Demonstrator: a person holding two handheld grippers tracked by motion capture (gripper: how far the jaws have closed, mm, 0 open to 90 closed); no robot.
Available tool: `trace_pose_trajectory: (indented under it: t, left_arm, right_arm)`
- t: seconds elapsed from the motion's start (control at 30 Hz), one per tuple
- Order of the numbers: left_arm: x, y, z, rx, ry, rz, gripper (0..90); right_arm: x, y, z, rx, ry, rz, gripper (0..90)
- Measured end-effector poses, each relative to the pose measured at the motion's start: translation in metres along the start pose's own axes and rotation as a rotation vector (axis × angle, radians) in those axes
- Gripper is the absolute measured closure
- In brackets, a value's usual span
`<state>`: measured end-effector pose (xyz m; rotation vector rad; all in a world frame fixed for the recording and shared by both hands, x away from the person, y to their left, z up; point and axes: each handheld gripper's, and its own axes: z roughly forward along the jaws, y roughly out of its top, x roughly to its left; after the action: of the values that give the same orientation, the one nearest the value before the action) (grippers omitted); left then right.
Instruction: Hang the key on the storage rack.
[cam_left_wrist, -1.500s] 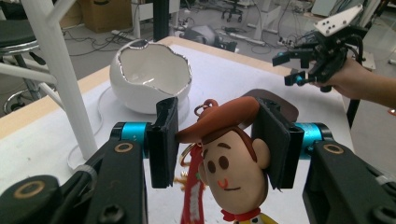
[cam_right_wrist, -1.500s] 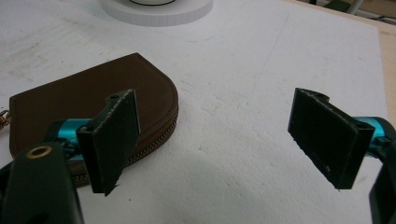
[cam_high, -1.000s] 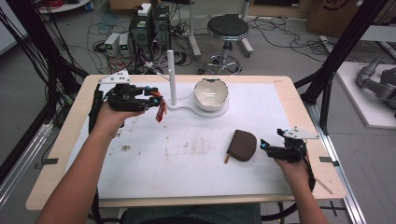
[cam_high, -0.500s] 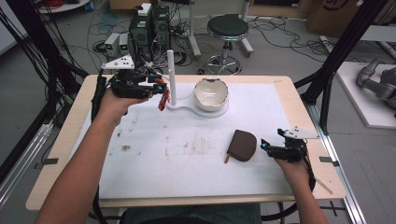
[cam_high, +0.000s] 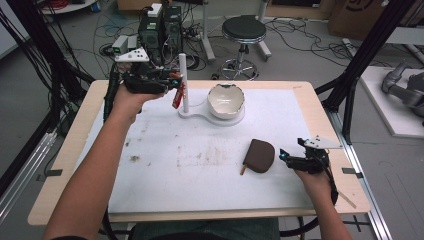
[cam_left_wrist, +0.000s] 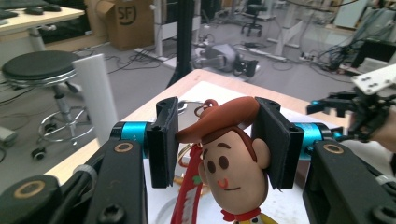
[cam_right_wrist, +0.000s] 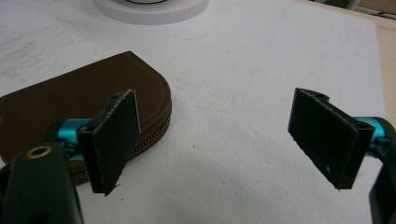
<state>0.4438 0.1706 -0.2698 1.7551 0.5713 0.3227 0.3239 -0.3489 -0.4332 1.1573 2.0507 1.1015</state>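
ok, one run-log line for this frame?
left gripper: shut on cowboy keychain, lifted beside white post | right gripper: open, resting by brown zip pouch | bowl: on stand

Even, bright overhead light with soft, faint shadows; the white bench (cam_high: 210, 165) glares mildly at frame centre; the high view is grainy, and the near tongs blur at the lower edges

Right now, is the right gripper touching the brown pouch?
Apart. In the high view a strip of white mat separates the right gripper from the brown pouch; its jaws stand wide open, holding nothing.
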Motion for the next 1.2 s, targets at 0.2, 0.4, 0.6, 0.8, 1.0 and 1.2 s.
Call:
trace_pose_trajectory:
  t: [0.2,0.4,0.6,0.8,1.0,1.2]
  left_arm:
    - [0.007,0.002,0.007,-0.005,0.015,-0.019,52.1]
    - [0.010,0.008,0.014,-0.008,0.037,-0.013,52.1]
    - [0.018,0.009,0.021,-0.004,0.058,-0.028,52.0]
    - [0.021,0.009,0.026,0.003,0.069,-0.029,52.1]
    - [0.024,0.008,0.025,-0.001,0.081,-0.038,52.1]
    - [0.026,0.008,0.019,-0.006,0.095,-0.042,52.1]
  right_arm:
    - [-0.001,-0.001,0.000,0.003,0.000,0.007,16.7]
    - [-0.001,-0.001,0.000,0.005,0.001,0.010,16.7]
    - [-0.002,-0.002,0.000,0.006,-0.001,0.012,16.7]
    - [-0.003,-0.003,0.000,0.007,-0.002,0.016,16.7]
    - [-0.003,-0.003,0.000,0.006,-0.001,0.015,16.7]
    - [-0.003,-0.003,0.000,0.004,-0.002,0.013,16.7]
